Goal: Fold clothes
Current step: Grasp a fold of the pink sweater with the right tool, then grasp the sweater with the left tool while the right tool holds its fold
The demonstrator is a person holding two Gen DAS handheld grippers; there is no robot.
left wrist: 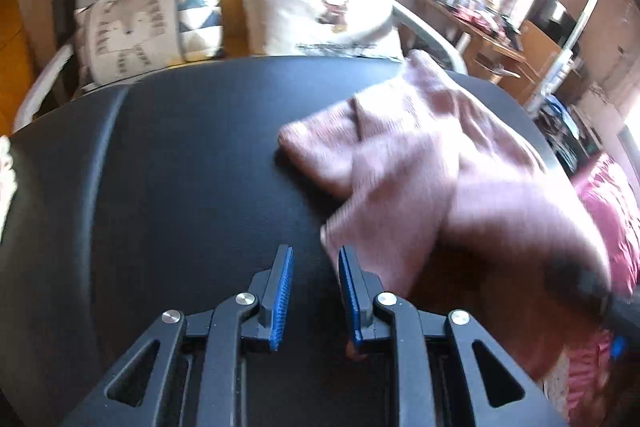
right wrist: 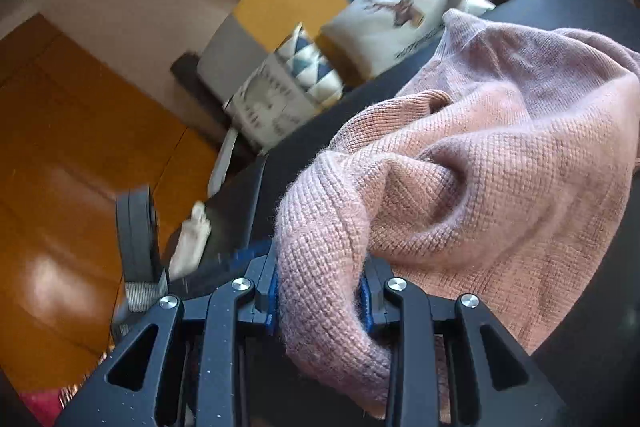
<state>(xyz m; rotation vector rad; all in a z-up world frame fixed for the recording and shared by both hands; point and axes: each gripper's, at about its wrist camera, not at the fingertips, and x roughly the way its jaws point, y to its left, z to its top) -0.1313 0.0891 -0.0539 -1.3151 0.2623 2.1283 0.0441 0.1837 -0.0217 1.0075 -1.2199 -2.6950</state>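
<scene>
Right gripper [right wrist: 320, 291] clamped on bunched pink sweater [right wrist: 460, 179]; left gripper [left wrist: 316, 287] narrowly parted, empty. Thick wad could slip free, undoing fold across dark surface [left wrist: 180, 167].

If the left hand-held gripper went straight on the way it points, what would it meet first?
Probably the bare black table: its open fingers hold nothing, and the pink sweater lies just right of that line, though depth is unclear.
</scene>
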